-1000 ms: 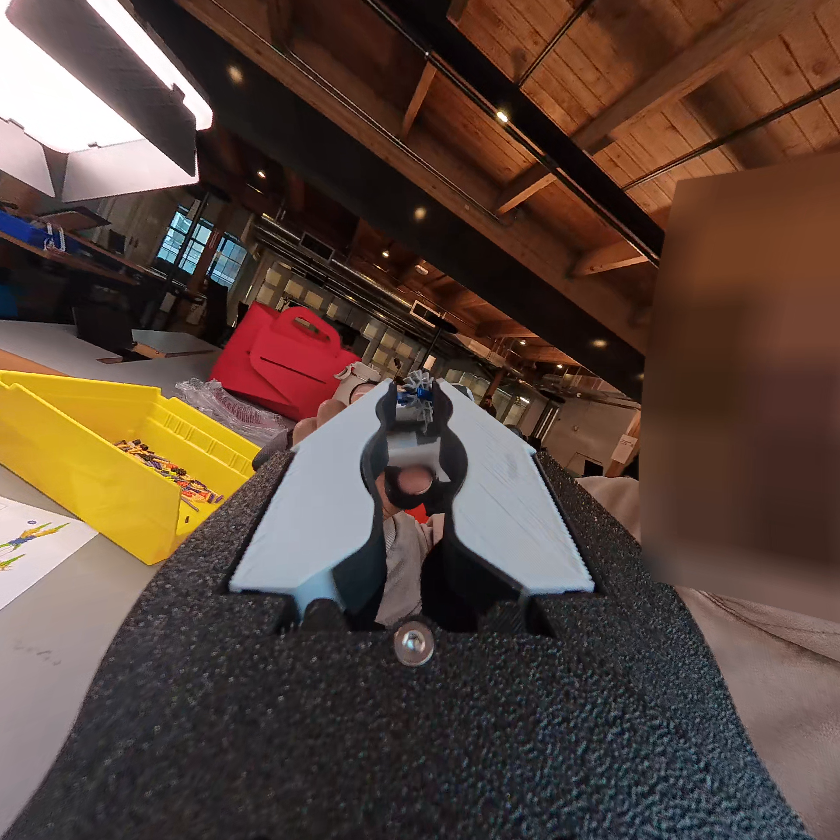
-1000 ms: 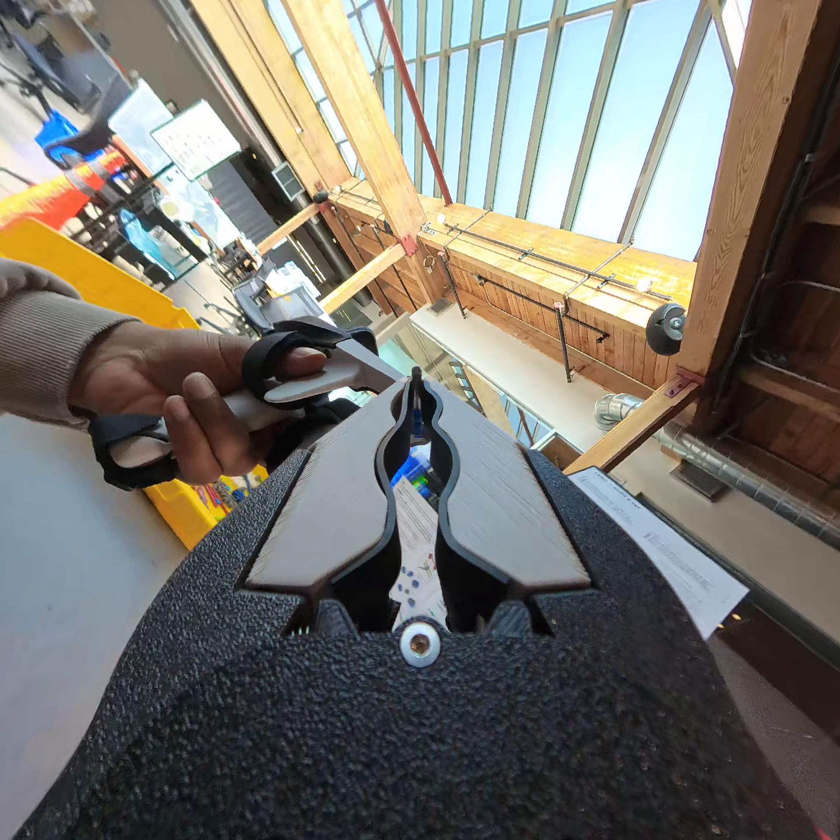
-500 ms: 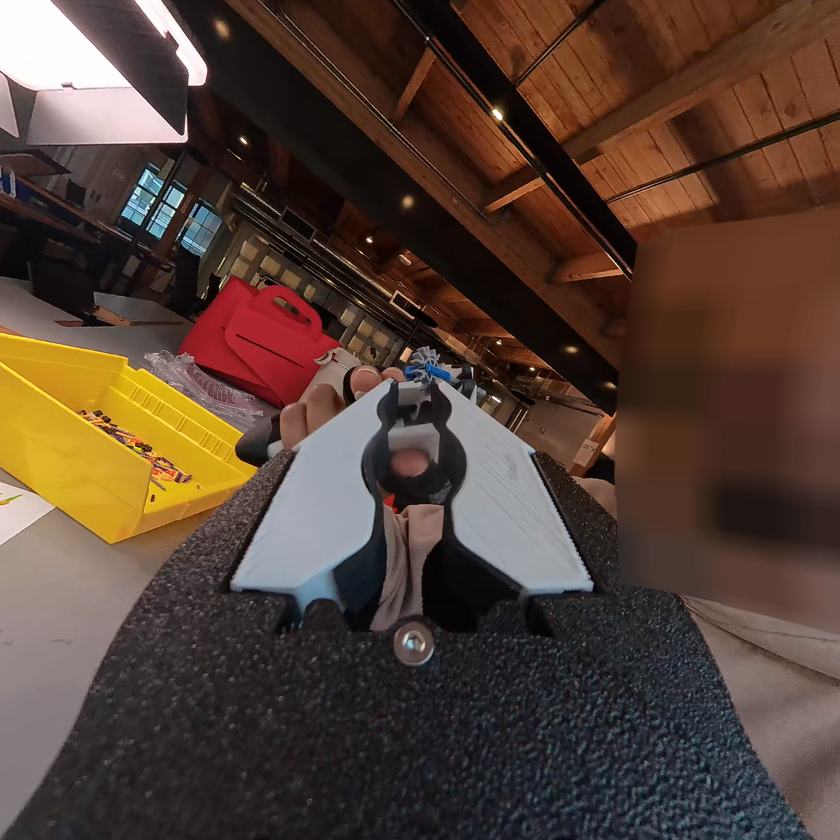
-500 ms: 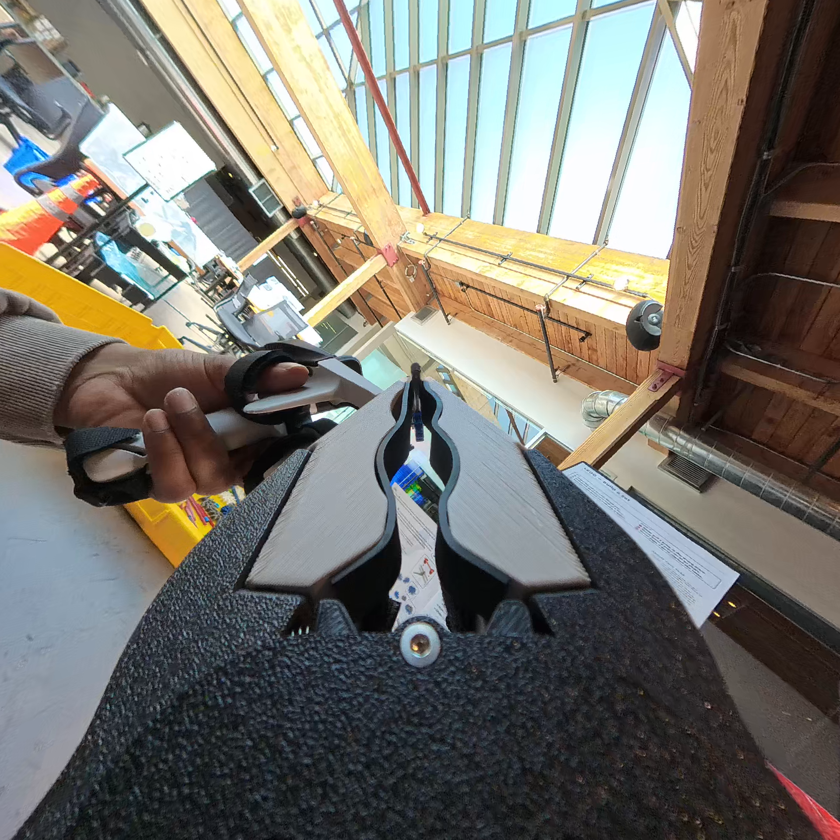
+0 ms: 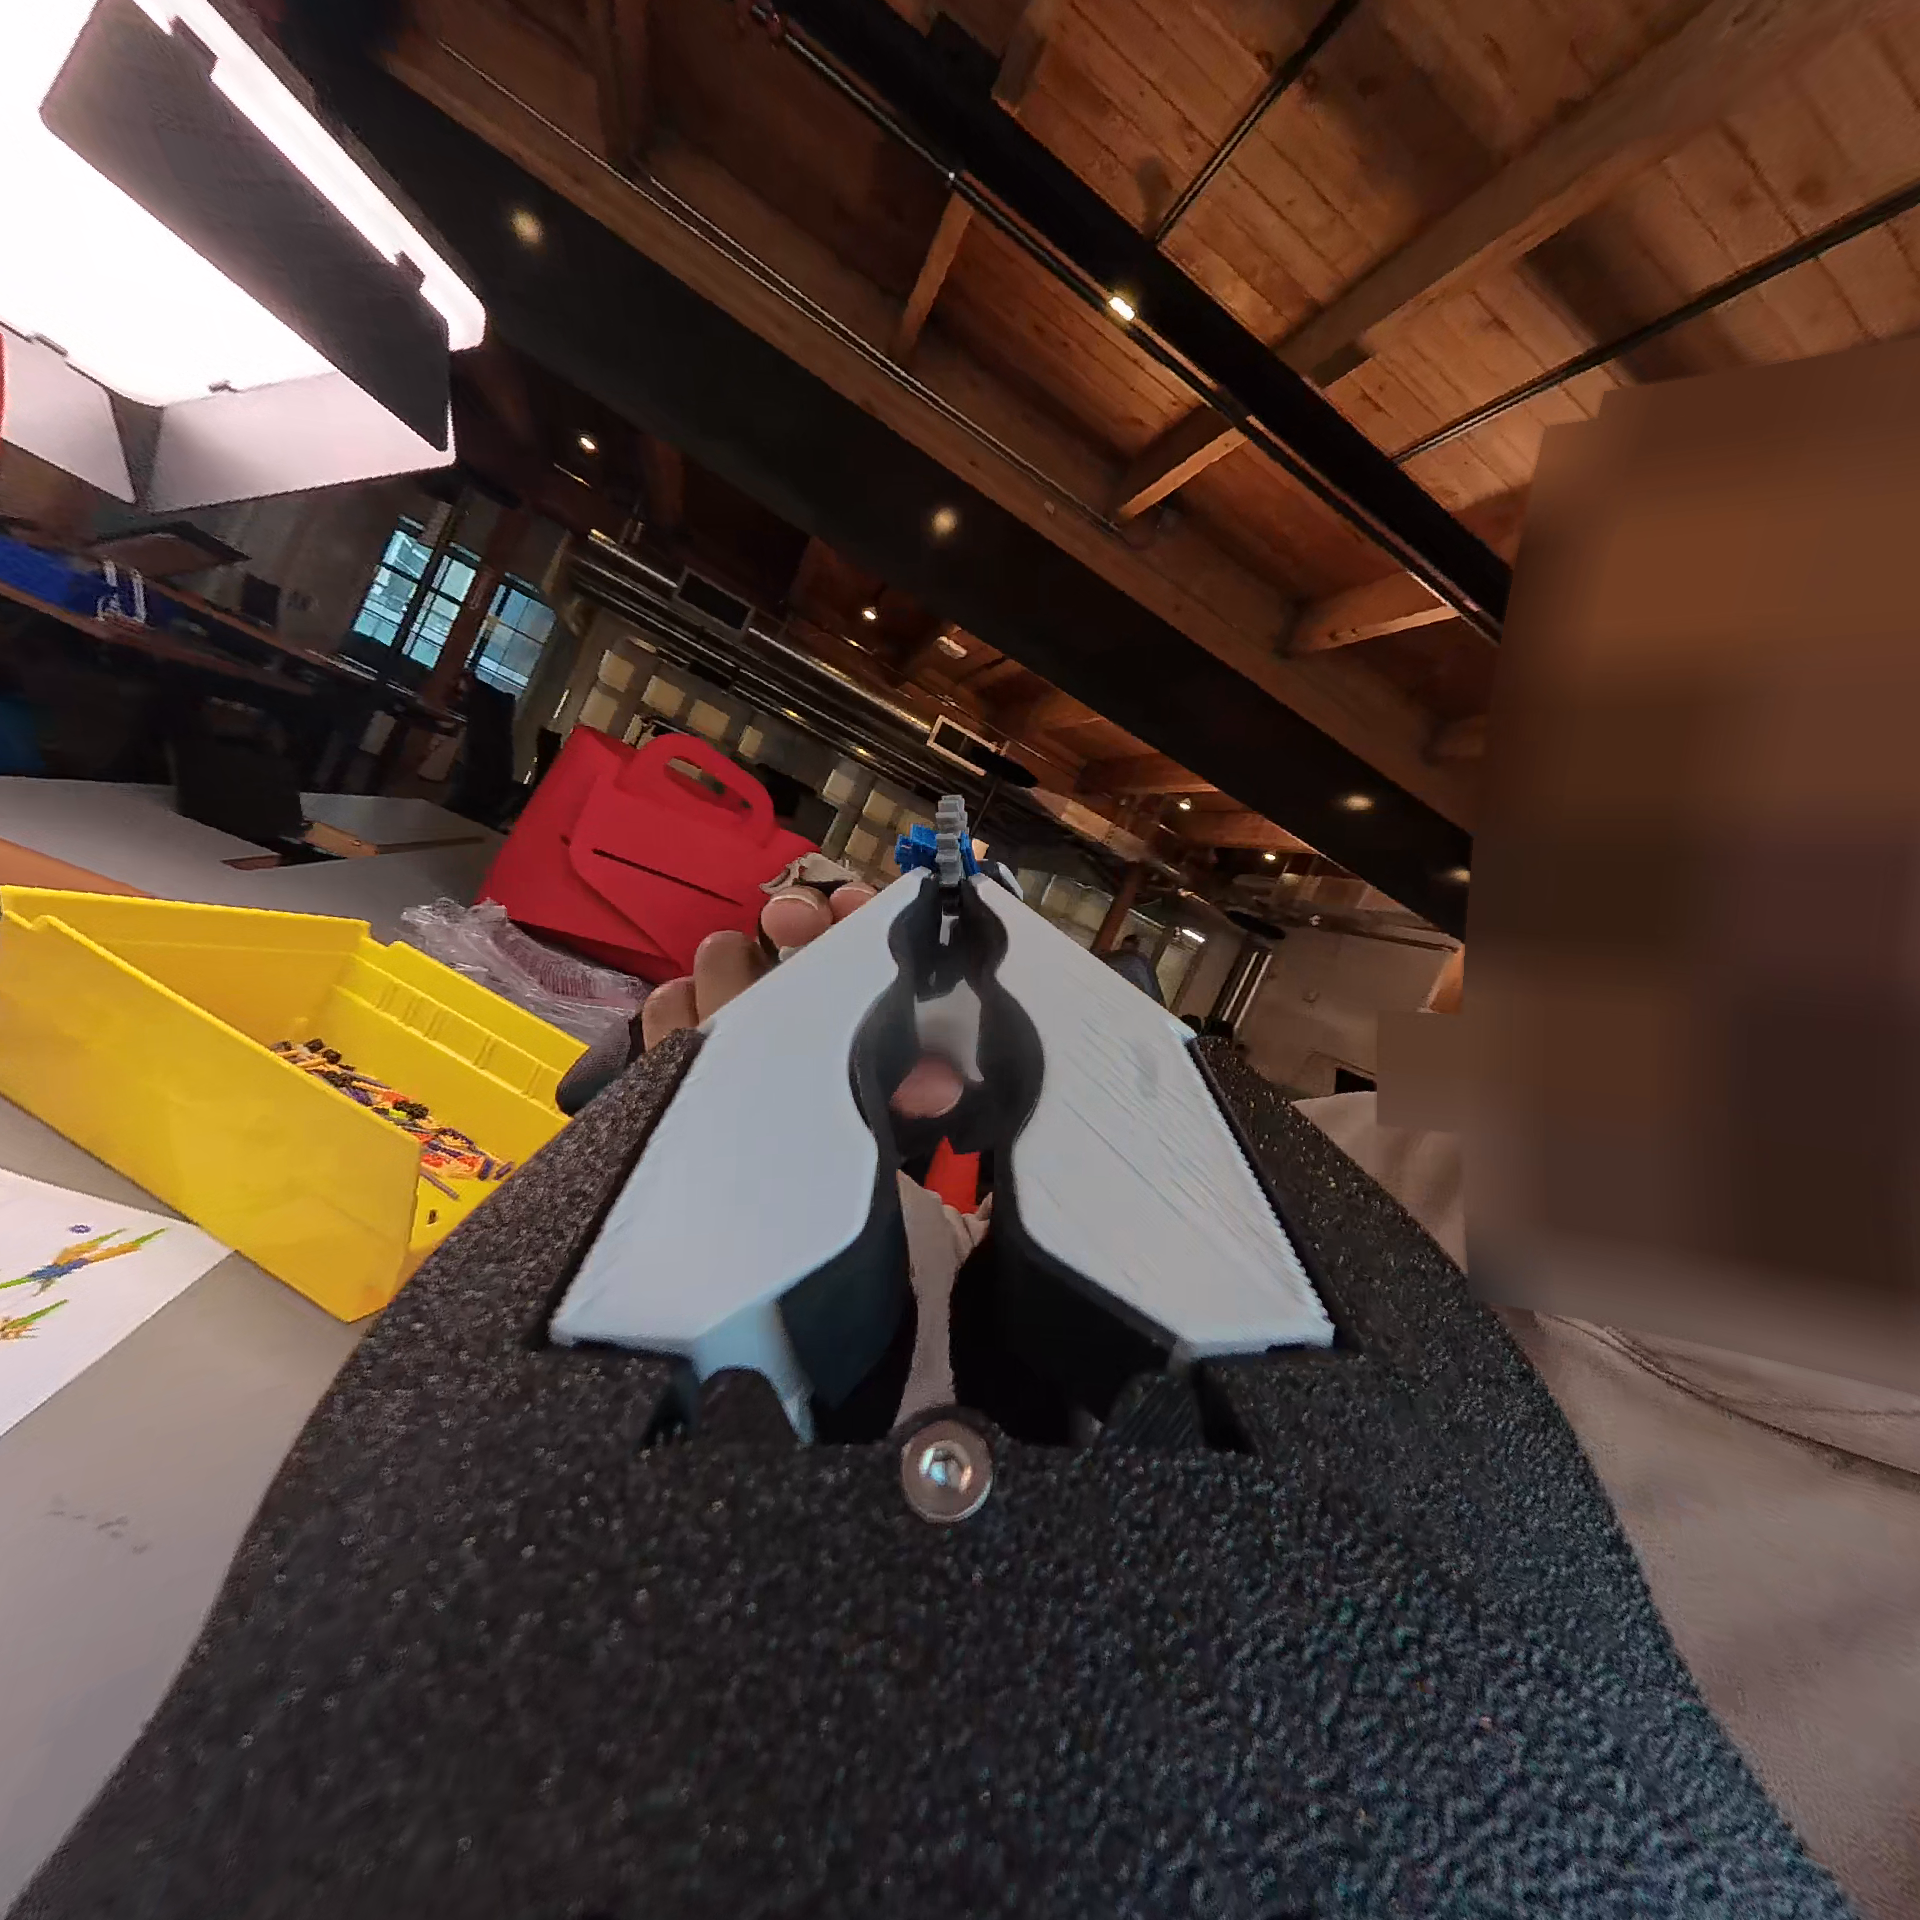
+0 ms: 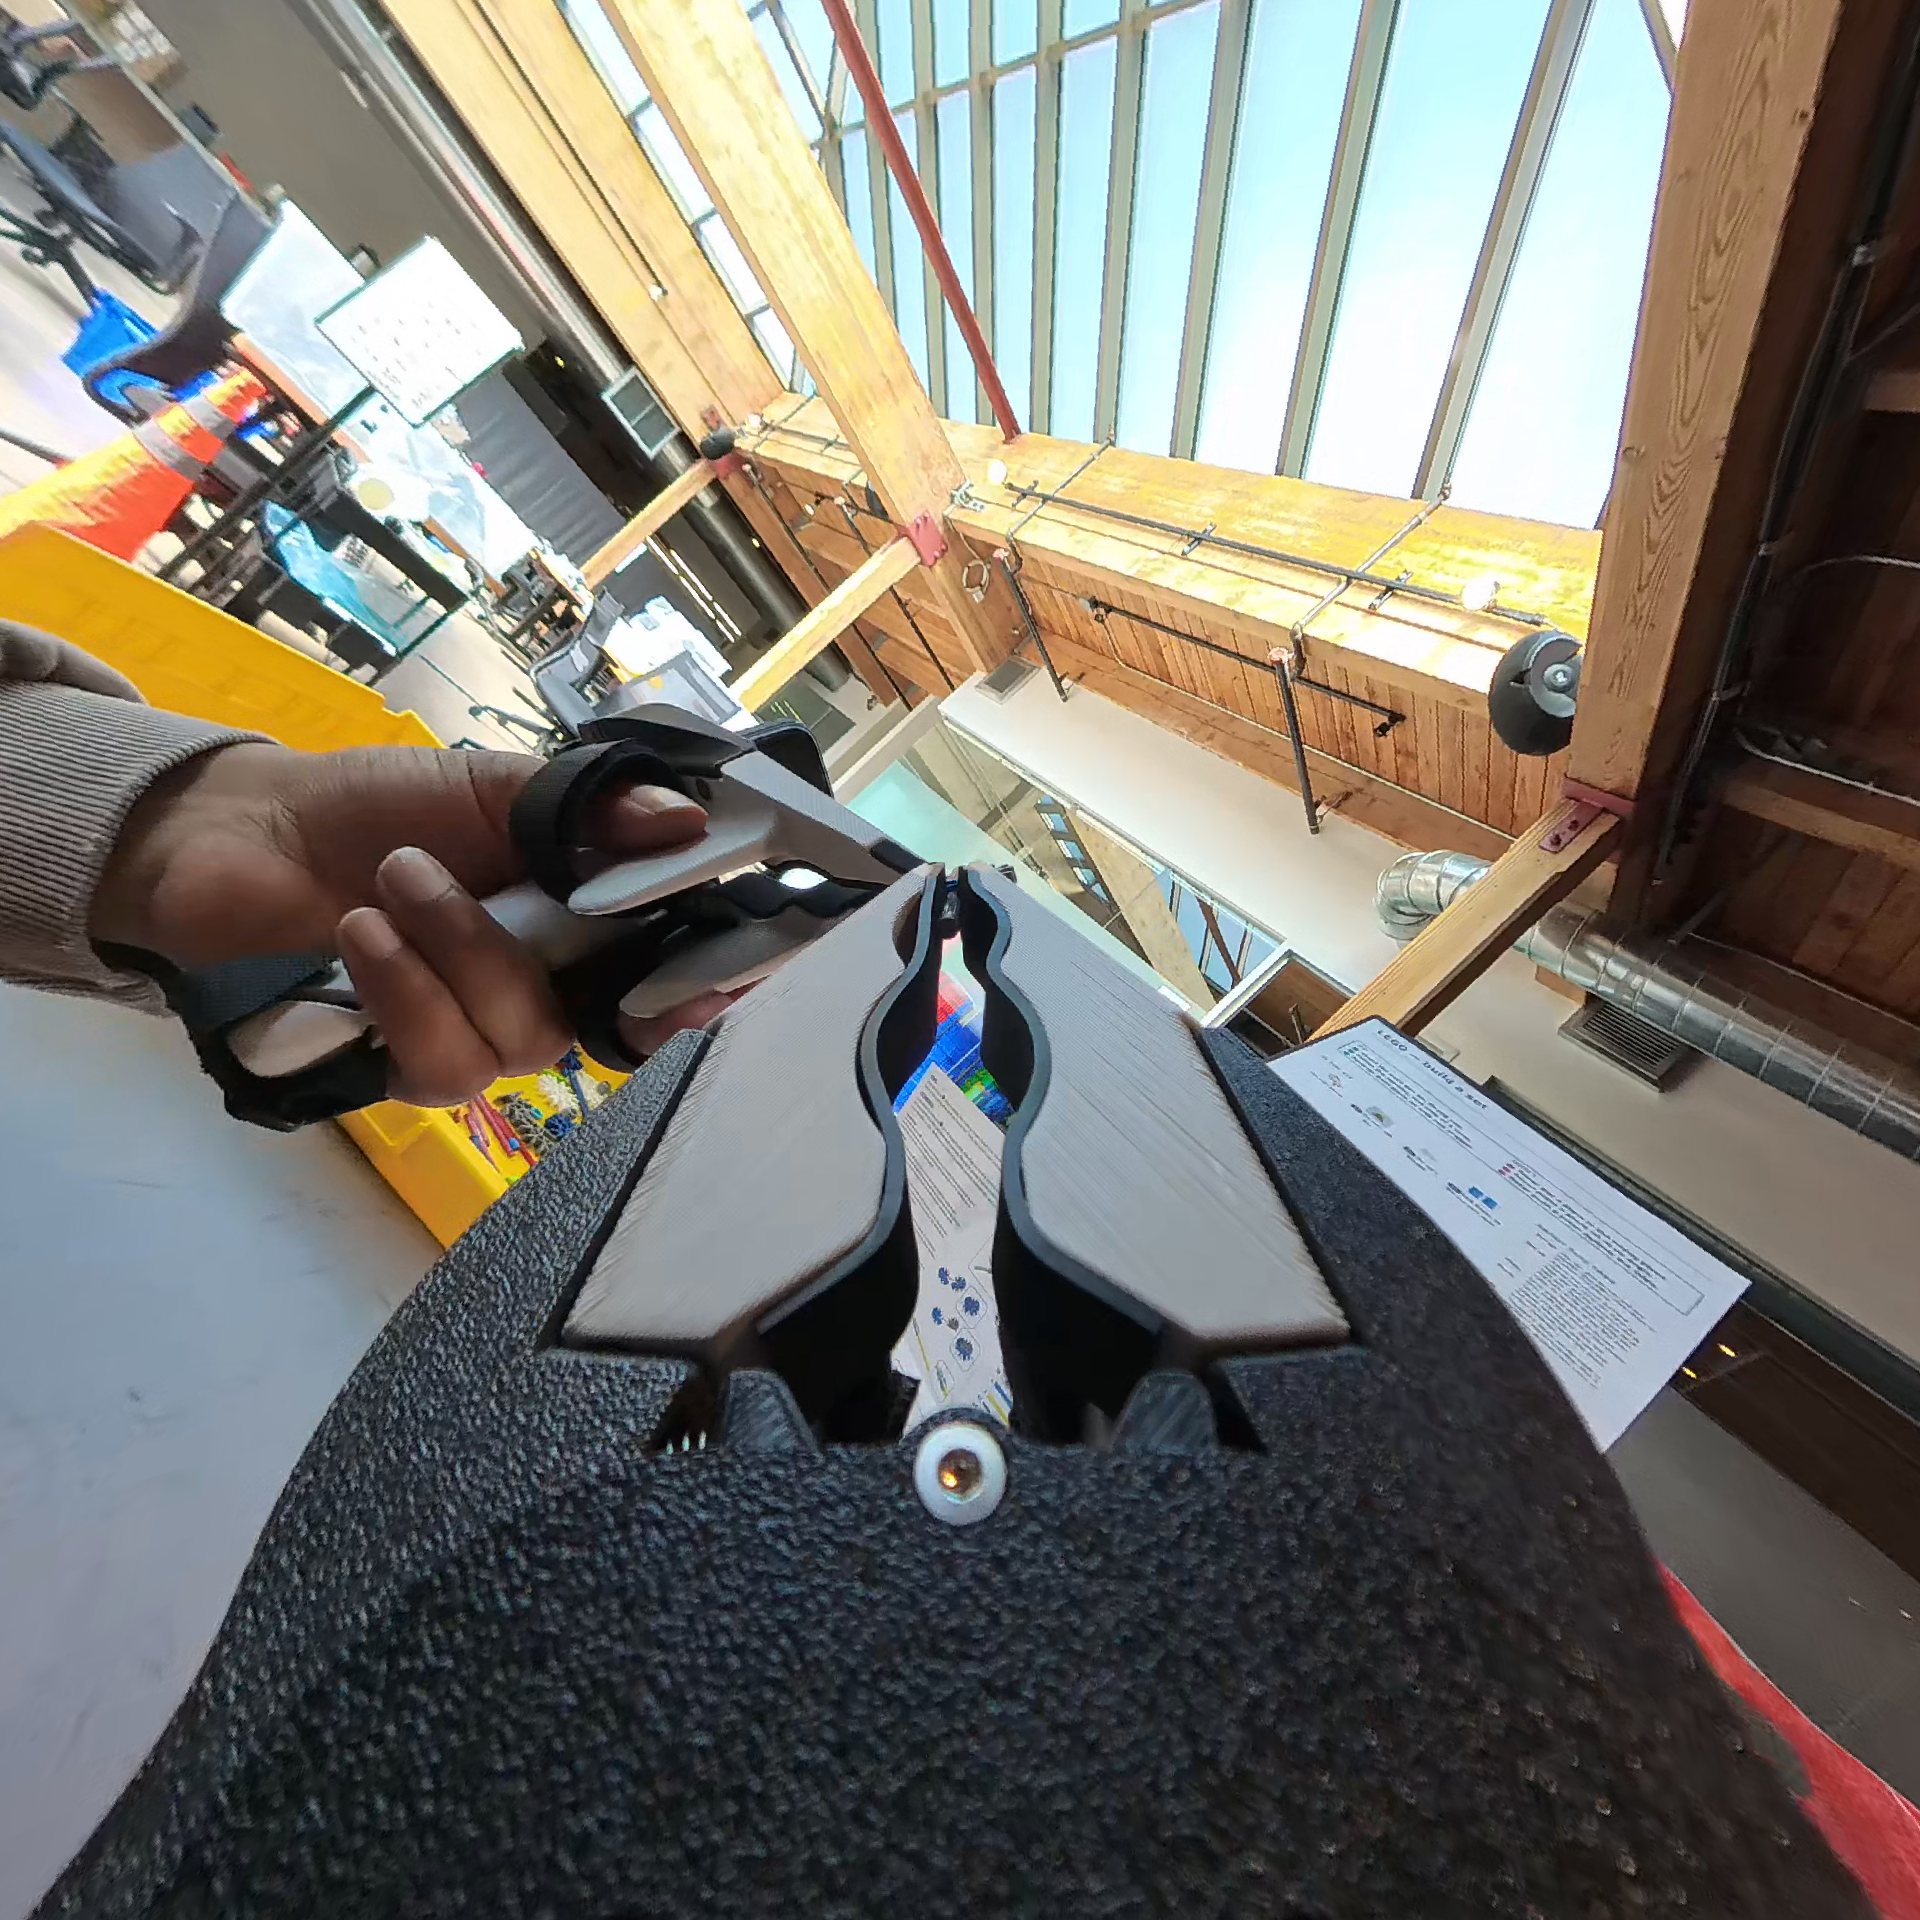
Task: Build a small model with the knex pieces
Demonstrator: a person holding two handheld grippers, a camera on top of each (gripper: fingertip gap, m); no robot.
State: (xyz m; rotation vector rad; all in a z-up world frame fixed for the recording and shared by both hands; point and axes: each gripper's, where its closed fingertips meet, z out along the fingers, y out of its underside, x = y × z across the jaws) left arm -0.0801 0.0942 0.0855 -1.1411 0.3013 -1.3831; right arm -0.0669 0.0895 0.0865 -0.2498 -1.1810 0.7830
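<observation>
In the left wrist view my left gripper (image 5: 948,899) is shut on a thin grey gear (image 5: 950,836). The gear stands edge-on and sticks out past the fingertips. A small blue piece (image 5: 914,847) sits right behind the gear. In the right wrist view my right gripper (image 6: 951,899) is shut on a small blue piece (image 6: 940,888) at its very tips. The left gripper (image 6: 894,857), held by a hand (image 6: 364,883), meets those tips from the left. The gear is hidden in this view.
A yellow bin (image 5: 208,1039) with several small coloured parts stands on the grey table (image 5: 104,1507) to the left. A red bag (image 5: 644,842) and crumpled clear plastic (image 5: 499,945) lie behind it. Printed sheets (image 6: 1507,1216) lie to the right. A person sits close on the right. The grippers are tip to tip, or close to it.
The left jaws have closed much narrower. The gear, face-on at the left tips before, now stands edge-on between them. The right gripper stays shut on the blue piece; the left gripper has come up to its tips.
</observation>
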